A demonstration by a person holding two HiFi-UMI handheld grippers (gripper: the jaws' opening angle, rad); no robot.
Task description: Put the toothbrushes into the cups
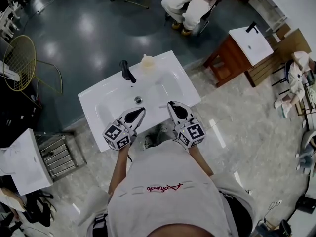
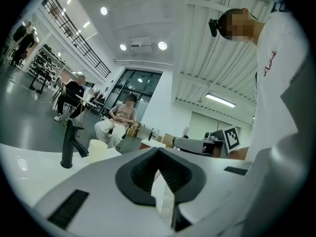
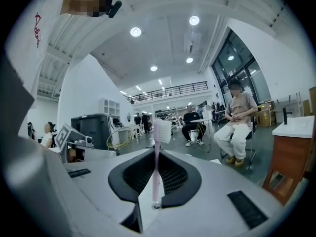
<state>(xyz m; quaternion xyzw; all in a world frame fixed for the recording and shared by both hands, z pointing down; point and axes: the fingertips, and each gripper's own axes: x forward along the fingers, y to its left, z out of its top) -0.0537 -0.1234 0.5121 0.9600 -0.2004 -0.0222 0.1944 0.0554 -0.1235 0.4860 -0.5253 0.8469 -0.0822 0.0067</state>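
Observation:
A white sink (image 1: 106,102) carries a black tap (image 1: 127,71) and one cream cup (image 1: 147,63) on its back rim. Both grippers hover level over the sink's front edge. My right gripper (image 1: 171,104) is shut on a pale pink toothbrush (image 3: 157,167), gripped low on its handle, with the white bristle head (image 3: 162,131) sticking out past the pads. My left gripper (image 1: 141,111) has its jaws together, and I see nothing between the pads (image 2: 148,169). From the left gripper view the cup (image 2: 98,148) stands right of the tap (image 2: 69,144).
A second sink on a wooden cabinet (image 1: 247,46) stands at the right rear. A person sits on a chair (image 1: 193,6) beyond the sink. A yellow wire chair (image 1: 22,63) is far left, with another white basin (image 1: 22,159) and a metal rack (image 1: 59,154) at near left.

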